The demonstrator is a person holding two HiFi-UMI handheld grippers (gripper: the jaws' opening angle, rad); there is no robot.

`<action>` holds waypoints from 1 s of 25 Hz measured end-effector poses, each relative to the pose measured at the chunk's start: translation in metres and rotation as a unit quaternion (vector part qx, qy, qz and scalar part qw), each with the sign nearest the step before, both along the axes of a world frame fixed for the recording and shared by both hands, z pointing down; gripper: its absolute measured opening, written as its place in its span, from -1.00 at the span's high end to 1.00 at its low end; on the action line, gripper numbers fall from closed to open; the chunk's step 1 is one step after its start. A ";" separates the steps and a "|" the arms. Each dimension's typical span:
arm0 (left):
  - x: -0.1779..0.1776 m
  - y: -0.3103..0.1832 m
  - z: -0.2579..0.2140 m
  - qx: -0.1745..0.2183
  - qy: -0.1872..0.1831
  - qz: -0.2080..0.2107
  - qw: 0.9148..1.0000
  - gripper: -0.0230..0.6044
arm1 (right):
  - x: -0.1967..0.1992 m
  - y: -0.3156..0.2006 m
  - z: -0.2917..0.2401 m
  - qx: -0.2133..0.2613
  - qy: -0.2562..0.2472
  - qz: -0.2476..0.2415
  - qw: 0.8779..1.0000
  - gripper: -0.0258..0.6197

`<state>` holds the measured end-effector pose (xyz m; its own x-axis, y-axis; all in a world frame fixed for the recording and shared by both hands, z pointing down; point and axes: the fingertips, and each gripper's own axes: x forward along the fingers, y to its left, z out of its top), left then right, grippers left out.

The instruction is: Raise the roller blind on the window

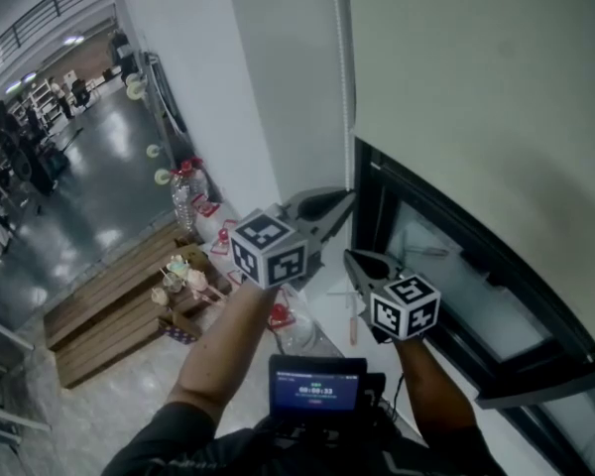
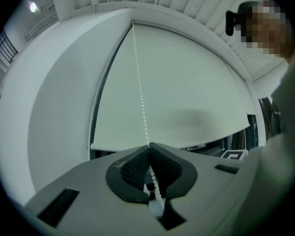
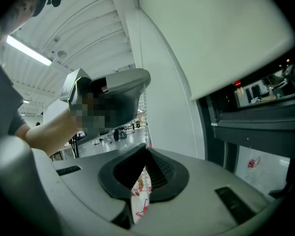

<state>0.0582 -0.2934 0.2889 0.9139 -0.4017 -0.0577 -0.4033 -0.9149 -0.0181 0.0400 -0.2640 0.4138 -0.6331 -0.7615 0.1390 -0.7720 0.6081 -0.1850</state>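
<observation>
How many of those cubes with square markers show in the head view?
2. One cube on the left gripper, near the middle; a second cube on the right gripper, lower and further right. None looks hidden.

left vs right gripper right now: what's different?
The left gripper is clamped on the bead chain; the right gripper is shut with no beads seen in its jaws. In the head view the left gripper sits higher than the right gripper. Both have jaws together.
</observation>
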 end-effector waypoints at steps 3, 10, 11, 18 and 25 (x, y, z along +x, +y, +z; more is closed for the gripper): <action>0.002 0.002 0.025 -0.012 -0.011 0.000 1.000 0.91 | 0.003 0.002 0.025 -0.025 0.005 0.004 1.000 0.91; 0.005 0.009 0.077 -0.038 -0.037 -0.001 0.999 0.91 | 0.006 0.009 0.074 -0.077 0.025 0.007 0.997 0.91; 0.005 0.009 0.087 -0.047 -0.039 -0.001 0.998 0.91 | 0.006 0.011 0.082 -0.086 0.029 0.006 0.996 0.91; 0.005 0.009 0.109 -0.071 -0.036 0.004 0.997 0.91 | 0.013 0.015 0.104 -0.105 0.045 0.014 0.993 0.90; 0.000 0.008 0.108 -0.077 -0.028 0.003 0.997 0.91 | 0.038 0.021 0.045 -0.058 0.071 0.005 0.996 0.64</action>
